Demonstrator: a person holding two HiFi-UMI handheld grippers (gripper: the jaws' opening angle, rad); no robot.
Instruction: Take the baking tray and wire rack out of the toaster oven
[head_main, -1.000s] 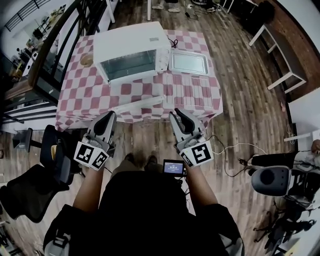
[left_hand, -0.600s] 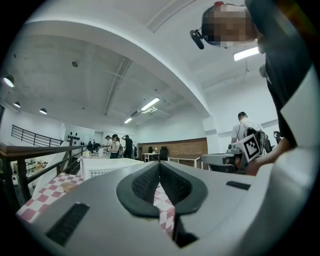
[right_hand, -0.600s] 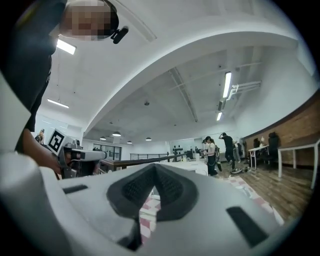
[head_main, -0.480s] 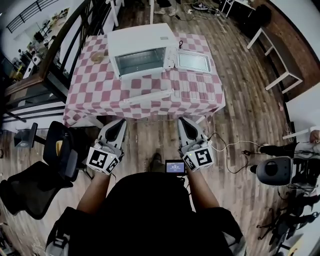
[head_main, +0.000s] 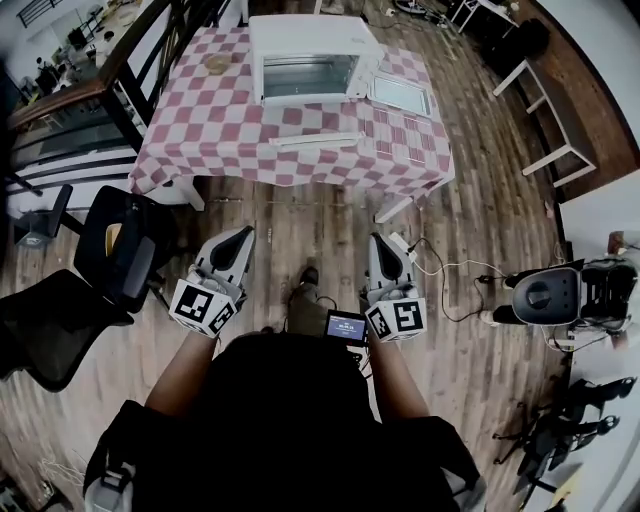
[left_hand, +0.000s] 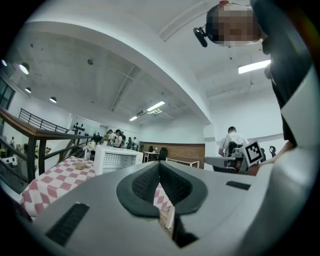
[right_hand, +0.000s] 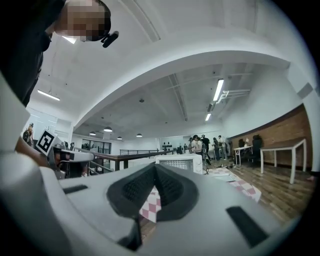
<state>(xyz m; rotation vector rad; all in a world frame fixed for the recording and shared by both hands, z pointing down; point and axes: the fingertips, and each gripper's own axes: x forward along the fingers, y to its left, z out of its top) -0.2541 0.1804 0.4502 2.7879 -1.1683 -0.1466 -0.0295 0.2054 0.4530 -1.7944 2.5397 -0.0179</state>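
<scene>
The person stood well clear of the counter (head_main: 200, 130), out on the wooden floor (head_main: 300, 225), with both grippers held low and level in front of the body and pointing toward it. The left gripper (head_main: 240, 236) had its jaws pressed together with nothing between them, and the right gripper (head_main: 380, 242) was the same: pads meeting, empty. Far ahead of them, at the far side of the checked cloth, sat the white toaster oven (head_main: 310, 40), its glass front facing the person and, as far as I could judge, its door up. The baking tray (head_main: 402, 93) lay flat on the cloth just beside the oven's right side, so it looked to be out already; its long axis ran roughly left to right. A pale strip (head_main: 318, 140) lay across the cloth nearer than the oven, and I could not tell what it was, nor could I pick out the wire rack for certain. The oven lay almost straight ahead between the two grippers, a little nearer the left one's line, while the tray lay more in line with the right gripper. Either would need a long reach forward before touching anything.
</scene>
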